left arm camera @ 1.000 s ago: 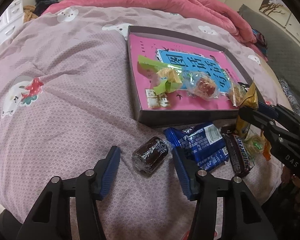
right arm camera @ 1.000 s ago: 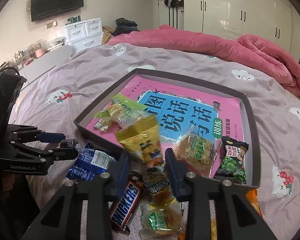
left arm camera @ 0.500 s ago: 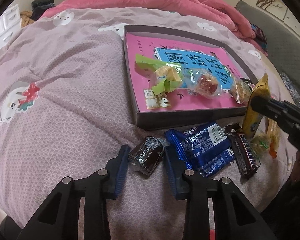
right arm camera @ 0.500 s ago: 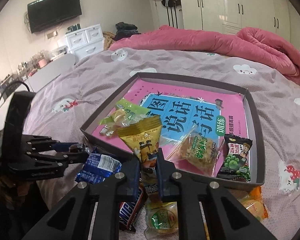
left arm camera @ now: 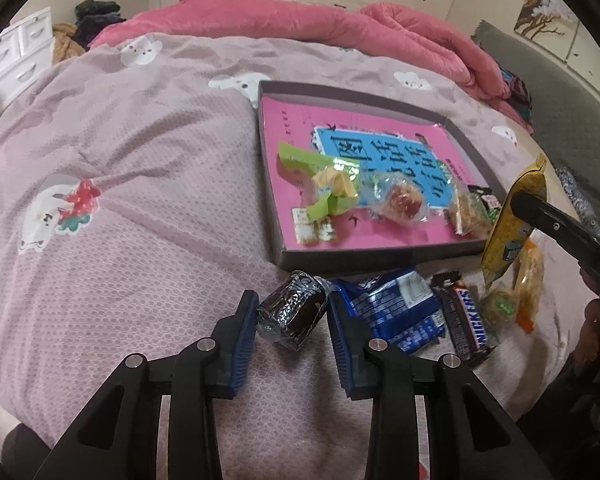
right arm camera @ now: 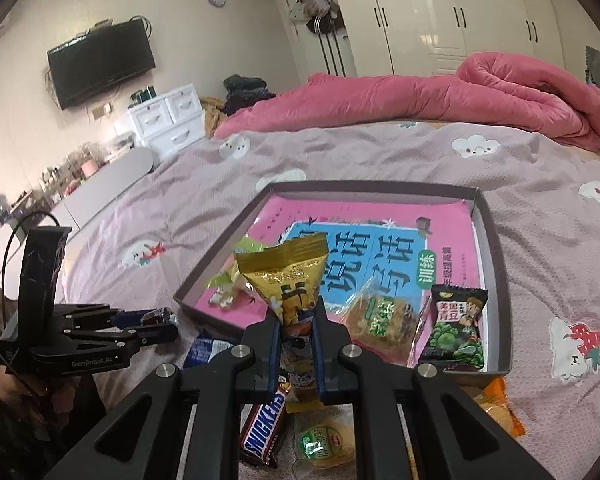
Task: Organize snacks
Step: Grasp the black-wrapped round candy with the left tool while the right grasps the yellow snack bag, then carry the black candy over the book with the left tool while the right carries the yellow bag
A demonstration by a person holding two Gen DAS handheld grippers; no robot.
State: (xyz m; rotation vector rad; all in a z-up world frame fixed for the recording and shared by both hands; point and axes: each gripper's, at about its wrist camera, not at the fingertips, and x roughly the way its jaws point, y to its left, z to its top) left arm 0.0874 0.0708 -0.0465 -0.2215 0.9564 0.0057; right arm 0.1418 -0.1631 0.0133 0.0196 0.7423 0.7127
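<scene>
Gripping is seen on both sides. A dark foil-wrapped snack (left arm camera: 293, 315) is clamped between the blue pads of the left gripper (left arm camera: 292, 316), on the bedspread (left arm camera: 140, 240) just short of the grey tray (left arm camera: 380, 258). A yellow snack packet (right arm camera: 290, 280) is pinched by the closed right gripper (right arm camera: 296, 320) and stands upright above its fingertips, at the tray's near rim. Beyond the right claw, a green pea packet (right arm camera: 456, 328) and a clear-wrapped cake (right arm camera: 382, 320) lie inside the tray. Below it a Snickers bar (right arm camera: 266, 428) lies on the bedspread; whether the blue packet (left arm camera: 392, 316) touches the left claw's pad cannot be resolved.
</scene>
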